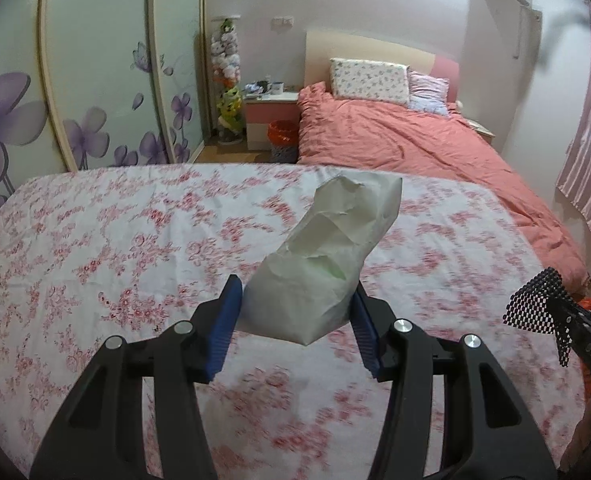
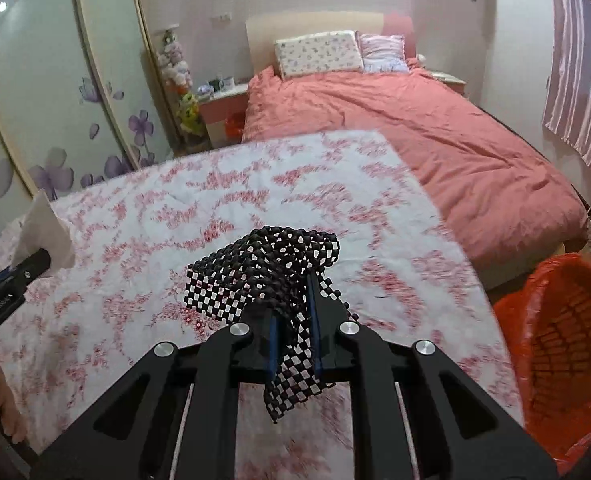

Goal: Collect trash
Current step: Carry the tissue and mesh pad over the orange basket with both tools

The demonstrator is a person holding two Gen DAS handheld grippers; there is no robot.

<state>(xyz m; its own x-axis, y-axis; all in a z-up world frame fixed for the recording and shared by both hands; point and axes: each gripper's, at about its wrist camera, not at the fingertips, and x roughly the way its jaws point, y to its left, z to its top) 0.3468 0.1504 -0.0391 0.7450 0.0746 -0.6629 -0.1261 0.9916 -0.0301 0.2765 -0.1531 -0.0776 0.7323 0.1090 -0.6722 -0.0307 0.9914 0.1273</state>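
My left gripper (image 1: 295,300) is shut on a crumpled white paper bag (image 1: 327,252), held up above the floral tablecloth (image 1: 115,240). In the right wrist view that bag (image 2: 45,236) shows at the left edge with the left gripper's finger under it. My right gripper (image 2: 293,312) is shut on a piece of black mesh netting (image 2: 271,264), which bunches over the fingertips and hangs down between the blue pads. The same netting (image 1: 535,304) appears at the right edge of the left wrist view. A bin lined with an orange bag (image 2: 563,344) stands low on the right, beside the table.
Beyond the table lies a bed with a pink quilt (image 1: 415,144) and pillows. A nightstand (image 1: 271,116) and a second orange-lined bin (image 1: 283,140) stand left of the bed. Sliding wardrobe doors with purple flowers (image 1: 75,92) run along the left. A striped curtain (image 2: 575,80) hangs on the right.
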